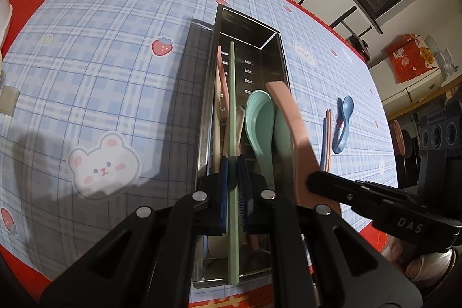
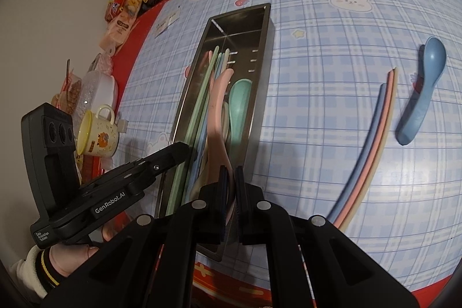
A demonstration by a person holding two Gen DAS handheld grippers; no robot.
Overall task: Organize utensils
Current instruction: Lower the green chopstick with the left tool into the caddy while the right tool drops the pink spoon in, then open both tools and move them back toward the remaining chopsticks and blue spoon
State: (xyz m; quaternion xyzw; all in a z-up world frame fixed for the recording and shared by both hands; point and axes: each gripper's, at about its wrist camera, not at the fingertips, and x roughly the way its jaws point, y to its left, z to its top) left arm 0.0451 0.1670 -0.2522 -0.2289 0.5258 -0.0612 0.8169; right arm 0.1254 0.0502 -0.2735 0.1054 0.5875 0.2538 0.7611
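Chopstick [image 1: 232, 94], pale green, is clenched between the pads of the left gripper [image 1: 232, 163]; its long axis runs along the steel utensil box [image 1: 271, 32], far tip pointing toward the box's distant end wall, near end reaching over the close rim; in the right wrist view the left gripper comes in from the left at the box's left wall, with the person's hand [image 2: 75, 251] and a white sleeve behind it. Inside the box, going rightward, lie more chopsticks, pink and cream handles, and a mint green spoon [image 1: 258, 117] with its bowl toward the far end; all lie lengthwise. Right of the mint spoon, a pink spoon [image 1: 291, 129] is grasped by the right gripper [image 2: 230, 172], handle between the closed pads, the body rising up out of the box and curving toward the far end. Right of the box, on the blue plaid tablecloth [image 1: 101, 54], three loose chopsticks [image 2: 372, 140] in blue, pink and cream lie side by side, roughly parallel to the box; just beyond them lies a blue spoon [image 2: 423, 88], bowl toward the far edge, handle toward the near side.
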